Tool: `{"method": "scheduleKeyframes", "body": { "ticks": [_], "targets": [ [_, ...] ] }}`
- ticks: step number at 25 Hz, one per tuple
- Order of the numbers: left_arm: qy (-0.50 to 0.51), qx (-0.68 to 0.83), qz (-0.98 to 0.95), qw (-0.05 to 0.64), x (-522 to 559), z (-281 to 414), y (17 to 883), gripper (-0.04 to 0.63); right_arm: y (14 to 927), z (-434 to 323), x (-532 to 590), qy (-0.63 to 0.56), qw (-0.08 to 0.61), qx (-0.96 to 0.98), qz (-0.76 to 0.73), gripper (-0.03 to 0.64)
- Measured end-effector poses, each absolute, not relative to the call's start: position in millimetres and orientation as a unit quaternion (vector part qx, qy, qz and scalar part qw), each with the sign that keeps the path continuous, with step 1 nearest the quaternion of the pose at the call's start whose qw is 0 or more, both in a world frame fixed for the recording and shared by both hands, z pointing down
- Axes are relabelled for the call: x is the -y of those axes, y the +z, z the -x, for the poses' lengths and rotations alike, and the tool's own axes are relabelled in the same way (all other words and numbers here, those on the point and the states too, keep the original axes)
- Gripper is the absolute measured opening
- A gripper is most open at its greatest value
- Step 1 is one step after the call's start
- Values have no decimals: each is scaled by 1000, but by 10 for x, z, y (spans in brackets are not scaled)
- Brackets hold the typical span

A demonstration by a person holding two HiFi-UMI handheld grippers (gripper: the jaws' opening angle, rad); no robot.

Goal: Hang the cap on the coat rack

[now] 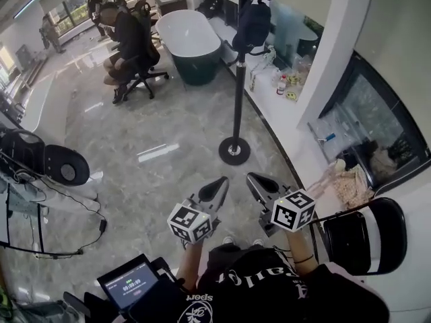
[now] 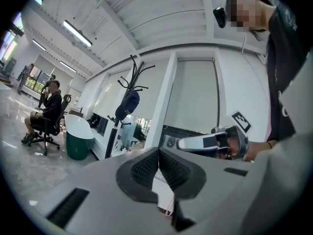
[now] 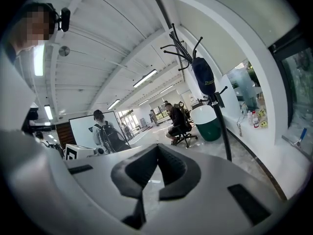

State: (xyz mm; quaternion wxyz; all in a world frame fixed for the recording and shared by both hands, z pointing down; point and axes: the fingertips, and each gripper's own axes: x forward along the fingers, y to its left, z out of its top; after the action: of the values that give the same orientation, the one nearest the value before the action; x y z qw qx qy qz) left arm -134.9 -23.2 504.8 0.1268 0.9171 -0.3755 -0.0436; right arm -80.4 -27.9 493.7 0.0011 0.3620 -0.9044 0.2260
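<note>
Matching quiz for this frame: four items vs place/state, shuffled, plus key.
Items:
1. cap
2. left gripper
3. bathtub
4. folding chair

Place or state:
A. jaws together, nothing between them
B. on the floor beyond the rack
C. black, at the person's right side
D. hanging on the coat rack

Pairs: 1-D, 2-A, 3-B, 4-C
</note>
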Motion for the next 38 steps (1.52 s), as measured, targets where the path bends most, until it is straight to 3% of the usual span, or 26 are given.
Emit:
{"method": "scheduleKeyframes", "body": {
  "ticks": [16,38],
  "targets": [
    [-49,382,-915,121,104,695,4864,5,4962,313,175,223,17,912,-344,15],
    [-43,414,-901,122,167,525,4927,5,5116,195,230,232,34,924,-302,15]
  ]
}}
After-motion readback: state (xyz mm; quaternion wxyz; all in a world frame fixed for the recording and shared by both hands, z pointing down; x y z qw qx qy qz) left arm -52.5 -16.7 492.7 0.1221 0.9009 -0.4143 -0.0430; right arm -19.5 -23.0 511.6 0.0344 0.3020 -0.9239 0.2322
